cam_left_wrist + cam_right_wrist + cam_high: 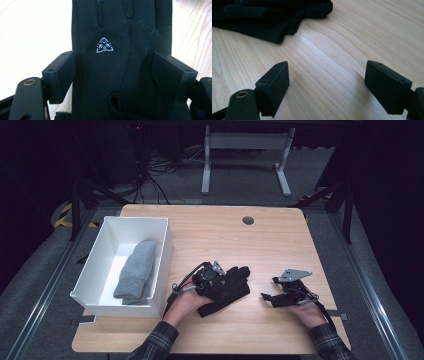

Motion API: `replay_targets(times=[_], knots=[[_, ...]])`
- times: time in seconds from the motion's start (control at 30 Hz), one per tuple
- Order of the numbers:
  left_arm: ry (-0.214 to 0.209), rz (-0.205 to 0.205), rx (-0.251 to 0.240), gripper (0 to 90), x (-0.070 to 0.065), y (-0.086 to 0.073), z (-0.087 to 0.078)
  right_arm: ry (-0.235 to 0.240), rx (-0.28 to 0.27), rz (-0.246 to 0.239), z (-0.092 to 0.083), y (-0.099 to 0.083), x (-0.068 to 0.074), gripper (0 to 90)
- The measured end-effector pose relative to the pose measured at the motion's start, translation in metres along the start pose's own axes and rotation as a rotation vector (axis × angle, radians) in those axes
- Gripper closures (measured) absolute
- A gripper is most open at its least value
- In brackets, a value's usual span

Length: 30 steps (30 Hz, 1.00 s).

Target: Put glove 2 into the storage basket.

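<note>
Your left gripper (212, 281) hovers wide open over the black glove (227, 287), jaws straddling it without pressing. The glove lies flat on the table (280, 245), fingers pointing away and rightward. Your right gripper (270, 298) gapes empty nearby.

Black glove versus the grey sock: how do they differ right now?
The black glove lies flat on the bare table, while the grey sock lies inside the white bin. The glove sits between the open jaws of the left tool; the sock has no tool near it. The glove bears a small white logo; the sock looks plain. Both are soft fabric items.
</note>
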<state>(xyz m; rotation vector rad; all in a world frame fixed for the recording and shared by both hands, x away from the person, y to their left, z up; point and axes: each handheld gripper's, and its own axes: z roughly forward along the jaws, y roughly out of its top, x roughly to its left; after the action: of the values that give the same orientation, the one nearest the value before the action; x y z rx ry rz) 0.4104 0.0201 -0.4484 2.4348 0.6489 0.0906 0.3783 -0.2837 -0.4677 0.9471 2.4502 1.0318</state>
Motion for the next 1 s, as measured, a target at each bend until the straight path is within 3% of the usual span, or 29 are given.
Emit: replay_targets(times=[0.23,0.4,0.6,0.8,1.0], knots=[[0.003,0.011,-0.002,26.5,-0.002,-0.002,0.001,0.001,-0.003,0.001,0.000,0.000,0.000,20.8],[-0.023,0.039,-0.020,45.8,-0.006,-0.004,-0.001,0.000,-0.004,0.001,0.000,0.000,0.000,20.8],[-0.056,0.037,-0.019,64.7,-0.006,-0.004,-0.002,0.000,-0.004,0.001,0.000,0.000,0.000,21.0],[-0.083,-0.019,-0.026,67.4,-0.004,-0.002,-0.007,0.000,-0.017,0.001,0.000,-0.002,0.000,20.8],[-0.074,-0.037,-0.047,67.9,-0.005,0.005,-0.022,-0.001,-0.017,0.001,0.000,-0.002,0.001,20.3]])
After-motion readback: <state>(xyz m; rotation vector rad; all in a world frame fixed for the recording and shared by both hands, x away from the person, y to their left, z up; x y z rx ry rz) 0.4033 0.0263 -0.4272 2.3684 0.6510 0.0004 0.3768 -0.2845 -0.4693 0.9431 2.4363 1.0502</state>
